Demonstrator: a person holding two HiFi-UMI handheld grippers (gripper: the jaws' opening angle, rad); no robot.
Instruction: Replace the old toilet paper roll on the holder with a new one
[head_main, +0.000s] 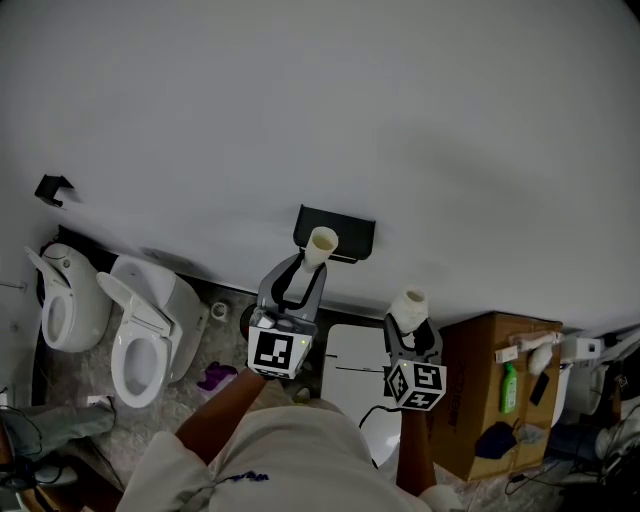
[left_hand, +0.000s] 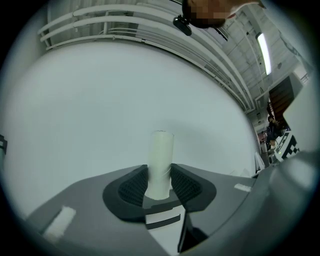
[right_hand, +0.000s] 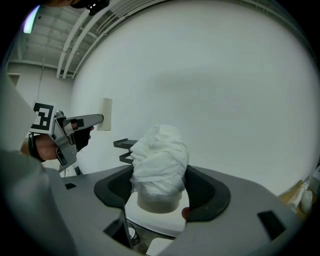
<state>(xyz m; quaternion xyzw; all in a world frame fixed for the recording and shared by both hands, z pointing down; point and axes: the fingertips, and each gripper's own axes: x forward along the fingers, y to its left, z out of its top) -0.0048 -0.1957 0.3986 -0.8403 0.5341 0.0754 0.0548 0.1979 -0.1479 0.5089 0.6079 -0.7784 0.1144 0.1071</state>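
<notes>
Left tongs (left_hand: 160, 184): grip cardboard tube (left_hand: 162, 152) | right tongs (right_hand: 161, 189): grip paper roll (right_hand: 160, 157)

Two white ceramic toilets (head_main: 145, 335) stand side by side at the left, lids raised. A small purple thing (head_main: 215, 377) (I cannot tell what) lies on the floor near them. At the right stands a brown cardboard box (head_main: 475, 420), a green plastic bottle (head_main: 510, 388) at its edge.

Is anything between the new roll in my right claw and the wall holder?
The holder looks bare. The left claw, gripping the empty tube, hangs just in front of it in the head view, so it may crowd the approach of the new roll. Nothing else visible intervenes.
</notes>
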